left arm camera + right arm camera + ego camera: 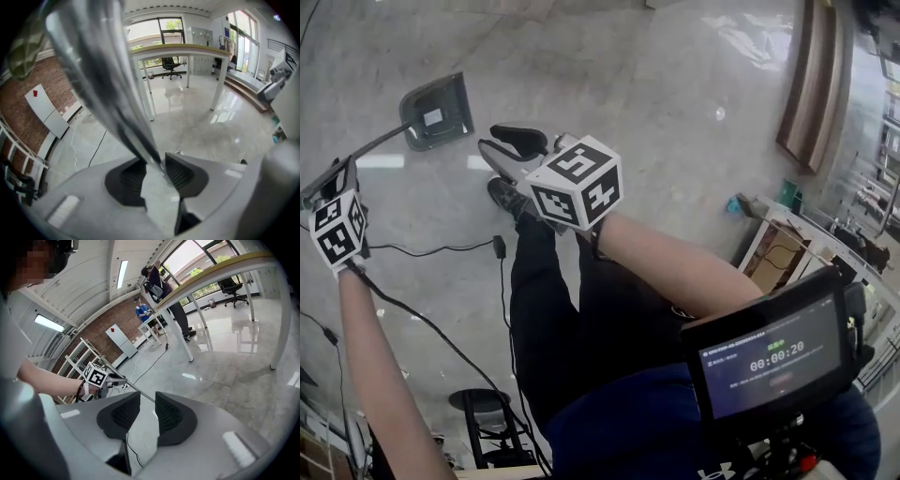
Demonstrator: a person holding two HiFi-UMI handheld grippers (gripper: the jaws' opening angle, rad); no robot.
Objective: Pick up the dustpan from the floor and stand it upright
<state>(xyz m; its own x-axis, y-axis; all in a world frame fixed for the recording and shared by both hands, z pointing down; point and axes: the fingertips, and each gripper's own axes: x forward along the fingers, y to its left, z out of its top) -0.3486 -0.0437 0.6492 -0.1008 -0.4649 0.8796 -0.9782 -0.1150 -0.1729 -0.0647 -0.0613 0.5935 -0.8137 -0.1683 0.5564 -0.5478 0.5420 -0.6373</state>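
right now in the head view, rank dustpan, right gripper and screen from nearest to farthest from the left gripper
1. dustpan: upper left, handle at the left gripper
2. right gripper: centre
3. screen: lower right

Dustpan point(450, 98) standing on the floor point(675, 112) at the far left, handle tilted.
The pan is dark grey with a small white label point(432, 116) on its face, and it rests on pale marbled tiles. A long, thin grey handle point(373, 142) rises from it, slanting toward the near left. Close up, the handle looks silvery and glossy.
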